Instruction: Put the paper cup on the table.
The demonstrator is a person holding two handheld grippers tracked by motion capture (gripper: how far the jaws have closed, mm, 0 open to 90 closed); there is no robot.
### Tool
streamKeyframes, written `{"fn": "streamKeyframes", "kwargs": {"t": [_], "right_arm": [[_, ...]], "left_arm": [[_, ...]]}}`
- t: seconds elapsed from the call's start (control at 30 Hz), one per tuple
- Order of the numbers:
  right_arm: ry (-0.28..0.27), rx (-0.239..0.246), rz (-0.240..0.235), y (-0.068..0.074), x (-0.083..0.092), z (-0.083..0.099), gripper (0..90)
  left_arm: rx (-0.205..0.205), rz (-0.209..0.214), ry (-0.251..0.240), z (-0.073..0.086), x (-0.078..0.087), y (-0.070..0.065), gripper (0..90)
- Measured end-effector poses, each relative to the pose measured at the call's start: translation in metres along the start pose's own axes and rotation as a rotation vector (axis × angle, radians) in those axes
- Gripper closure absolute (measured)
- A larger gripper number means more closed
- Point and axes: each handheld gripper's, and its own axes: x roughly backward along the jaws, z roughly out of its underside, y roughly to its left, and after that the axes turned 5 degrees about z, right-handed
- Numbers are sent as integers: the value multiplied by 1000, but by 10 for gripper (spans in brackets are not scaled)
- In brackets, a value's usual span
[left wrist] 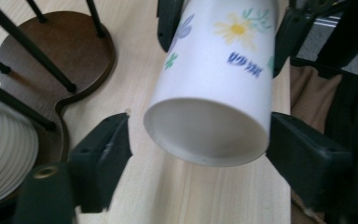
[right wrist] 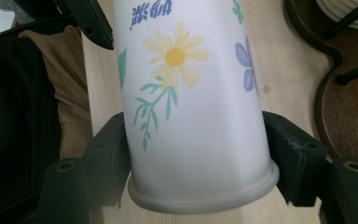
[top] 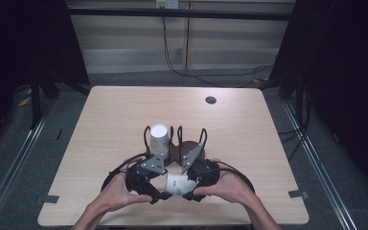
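You're holding the paper cup (top: 176, 184) on its side just above the near edge of the table (top: 249, 124), between both grippers. Right gripper (right wrist: 200, 154) is clamping the cup near its rolled rim, jaws pressing both flanks of the wall. Left gripper (left wrist: 200, 140) is sitting around the base end: one jaw looks to be touching the cup wall, the other is standing off with a visible gap, so that one is released, not gripping. The cup's long axis is running roughly across the table from one gripper to the other, rim toward your right hand (top: 230, 184), recessed bottom toward your left hand (top: 117, 191). The wooden cup rack (top: 184, 146) with its black wire loops is sitting just beyond the grippers, with a stack of cups (top: 158, 140) already standing in its left slot; the right slot looks free. My read: the next move is turning the cup upright and carrying it forward to the rack, and since only the right gripper is carrying the load, the rotation hinges on that grip. The wall is bulging slightly under the jaws, so you're risking a crushed rim if you squeeze harder
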Motion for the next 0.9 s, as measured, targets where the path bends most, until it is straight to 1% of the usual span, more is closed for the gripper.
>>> {"fn": "streamKeyframes", "kwargs": {"t": [0.03, 0.07, 0.1, 0.13, 0.17, 0.2, 0.3, 0.37, 0.43, 0.47, 0.6, 0.63, 0.7, 0.73, 0.77, 0.9], "right_arm": [[5, -4, 3, 1, -1, -1, 302], [12, 2, 0, 0, -2, -1, 302], [22, -1, -3, 1, -4, -1, 303], [19, 8, -5, 0, -5, -1, 303], [20, 13, -7, 0, -6, -1, 303], [26, 7, -11, 0, -7, -2, 303], [25, 11, -13, 0, -9, -3, 302], [29, 11, -20, 1, -10, -4, 301], [29, 17, -21, 0, -11, -5, 302], [31, 10, -22, 1, -12, -6, 302], [19, 9, -41, 1, -14, -5, 303], [19, 20, -41, 1, -16, -6, 302], [22, 23, -44, 1, -17, -6, 303], [23, 23, -46, 1, -17, -6, 302], [21, 26, -48, 1, -17, -6, 302], [19, 32, -47, 3, -17, -7, 301]], "left_arm": [[-5, -4, -4, 0, 0, 0, 260], [-2, -7, -3, 0, -1, -1, 255], [-5, -2, 1, 0, -1, -1, 243], [-15, -3, 6, 0, -2, 0, 249], [-10, 0, 9, 0, -3, 0, 253], [-9, 8, 22, 0, -4, 0, 248], [-8, 21, 39, 0, -8, 1, 246], [-13, 36, 38, 0, -9, 3, 296], [-12, 48, 38, 0, -8, 4, 312], [-13, 53, 39, 0, -8, 4, 323], [-15, 64, 54, 0, -11, 4, 310], [-16, 65, 54, 0, -13, 4, 306], [-11, 71, 60, 0, -14, 4, 305], [-11, 81, 68, 1, -15, 4, 319], [-15, 79, 70, 1, -15, 4, 333], [-7, 100, 58, 2, -15, 5, 334]]}}
